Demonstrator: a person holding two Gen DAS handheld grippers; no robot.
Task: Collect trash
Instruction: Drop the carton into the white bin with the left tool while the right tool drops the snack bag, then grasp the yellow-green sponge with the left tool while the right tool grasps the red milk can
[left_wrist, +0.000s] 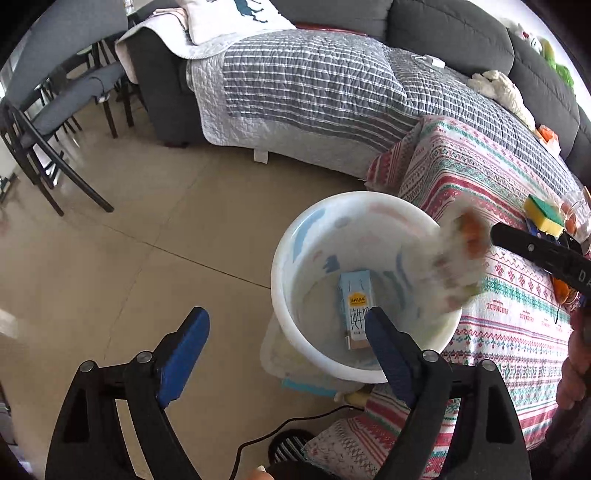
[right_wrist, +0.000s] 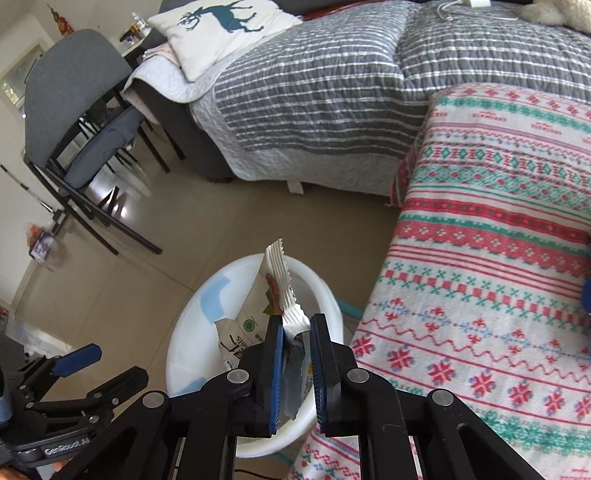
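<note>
A white plastic bin (left_wrist: 364, 236) stands on the floor beside the patterned tablecloth; it also shows in the right wrist view (right_wrist: 255, 267). A blue milk carton (left_wrist: 354, 299) lies inside it. My right gripper (right_wrist: 297, 325) holds a white snack wrapper (right_wrist: 275, 291) over the bin, jaws nearly closed on its crimped end. In the left wrist view the wrapper (left_wrist: 456, 258) is a blur at the bin's right rim, below the right gripper's black finger (left_wrist: 539, 254). My left gripper (left_wrist: 286, 319) is open and empty, just in front of the bin.
A table with a red, green and white cloth (right_wrist: 498, 258) is on the right; a yellow-green sponge (left_wrist: 543, 215) lies on it. A sofa with a grey striped quilt (left_wrist: 314, 88) is behind. Dark chairs (left_wrist: 48, 122) stand at the left. A black cable (left_wrist: 295, 424) runs on the floor.
</note>
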